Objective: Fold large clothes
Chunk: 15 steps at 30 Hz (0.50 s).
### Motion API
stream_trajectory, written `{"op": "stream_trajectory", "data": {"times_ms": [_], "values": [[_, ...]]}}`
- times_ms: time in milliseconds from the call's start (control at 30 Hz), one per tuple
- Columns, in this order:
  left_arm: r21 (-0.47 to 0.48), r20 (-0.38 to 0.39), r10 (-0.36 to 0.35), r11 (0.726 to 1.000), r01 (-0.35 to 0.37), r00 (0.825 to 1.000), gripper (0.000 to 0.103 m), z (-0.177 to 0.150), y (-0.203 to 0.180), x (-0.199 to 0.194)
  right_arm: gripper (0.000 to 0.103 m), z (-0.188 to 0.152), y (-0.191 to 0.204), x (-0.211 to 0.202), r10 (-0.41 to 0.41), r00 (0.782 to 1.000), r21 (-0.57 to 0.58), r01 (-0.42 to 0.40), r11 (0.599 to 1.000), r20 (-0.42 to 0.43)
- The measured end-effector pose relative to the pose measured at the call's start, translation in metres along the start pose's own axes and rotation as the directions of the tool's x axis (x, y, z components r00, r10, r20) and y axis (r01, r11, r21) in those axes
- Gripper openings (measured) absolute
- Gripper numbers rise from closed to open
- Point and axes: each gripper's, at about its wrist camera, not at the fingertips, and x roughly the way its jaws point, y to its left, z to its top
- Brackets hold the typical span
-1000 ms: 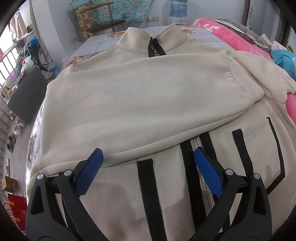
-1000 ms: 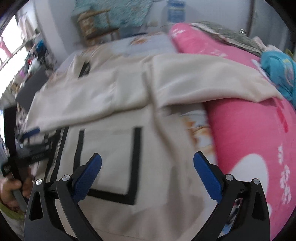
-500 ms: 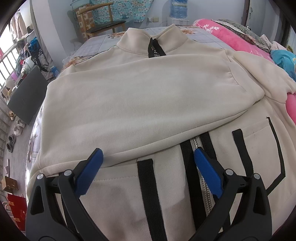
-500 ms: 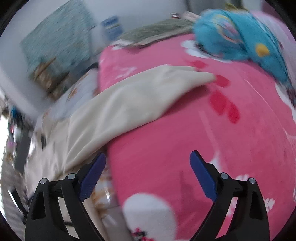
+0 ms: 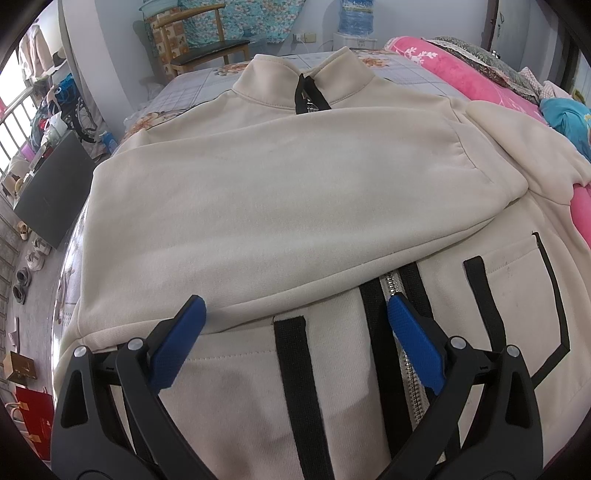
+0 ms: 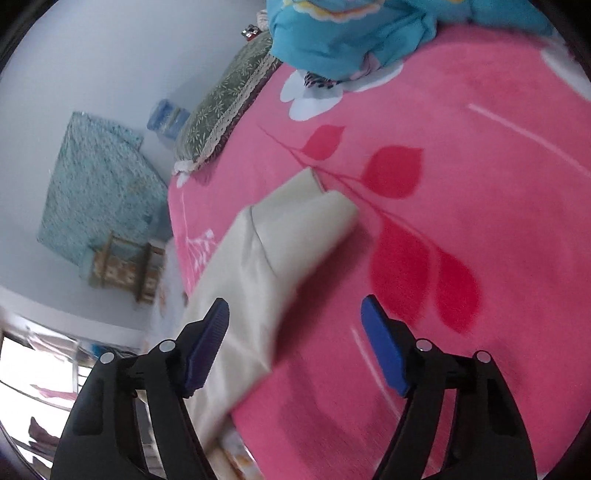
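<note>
On a bed (image 5: 192,88) in a cluttered room, a cream zip-front jacket (image 5: 280,192) lies spread front up, its stand collar (image 5: 306,77) toward the far end and one sleeve (image 5: 258,221) folded flat across the chest. At the far left of the left wrist view, shoes and boxes on the floor run out of the fisheye rim and are too small to read. The left gripper (image 5: 293,325) hangs over the jacket's lower front, jaws standing wide with nothing pinched between them; the folded sleeve covers the upper run of the zipper (image 5: 406,354), and the black arms cut off its lower end. Black stripes (image 5: 295,369) show on either side. Toward the right edge the jacket's other sleeve (image 5: 532,147) drapes off onto a pink blanket (image 5: 480,74) and leaves the picture.

In the right wrist view, tilted and smeared by motion, that same sleeve's cuff (image 6: 314,210) lies on the pink blanket, ahead of the right gripper (image 6: 295,321). Its jaws have just been closing yet stay well apart, gripping nothing; the sleeve runs under the left-hand pad, and whether that pad touches the cloth cannot be told through the blur. A blue quilt (image 6: 354,33) is cropped at the top.
</note>
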Motion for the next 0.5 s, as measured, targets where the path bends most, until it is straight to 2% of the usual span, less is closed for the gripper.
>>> {"op": "stream_trajectory", "data": {"times_ms": [167, 267, 333, 400, 433, 500], "values": [[0.001, -0.001, -0.001, 1.0, 0.001, 1.0, 0.095, 0.0, 0.0, 0.0, 0.061, 0.015, 0.001, 0.035, -0.001, 1.0, 0.074, 0.002, 0.997, -0.007], [0.004, -0.001, -0.003, 1.0, 0.003, 1.0, 0.095, 0.0, 0.001, 0.001, 0.055, 0.02, -0.001, 0.049, -0.016, 1.0, 0.098, 0.014, 0.995, 0.02], [0.006, -0.002, -0.005, 1.0, 0.005, 1.0, 0.095, 0.0, 0.001, 0.002, 0.048, 0.02, 0.002, 0.052, -0.041, 0.999, 0.084, 0.038, 0.996, 0.034], [0.007, 0.0, -0.006, 1.0, 0.006, 1.0, 0.095, -0.001, 0.001, 0.002, 0.033, 0.019, 0.008, 0.053, -0.091, 0.995, 0.042, 0.09, 0.995, 0.041], [0.007, -0.001, -0.005, 1.0, 0.005, 1.0, 0.095, 0.0, 0.001, 0.002, 0.029, 0.018, 0.013, 0.055, -0.121, 0.992, 0.008, 0.121, 0.993, 0.039], [0.008, -0.001, -0.006, 1.0, 0.006, 1.0, 0.095, 0.0, 0.002, 0.002, 0.017, 0.015, 0.017, 0.053, -0.136, 0.99, -0.021, 0.137, 0.99, 0.036]]}}
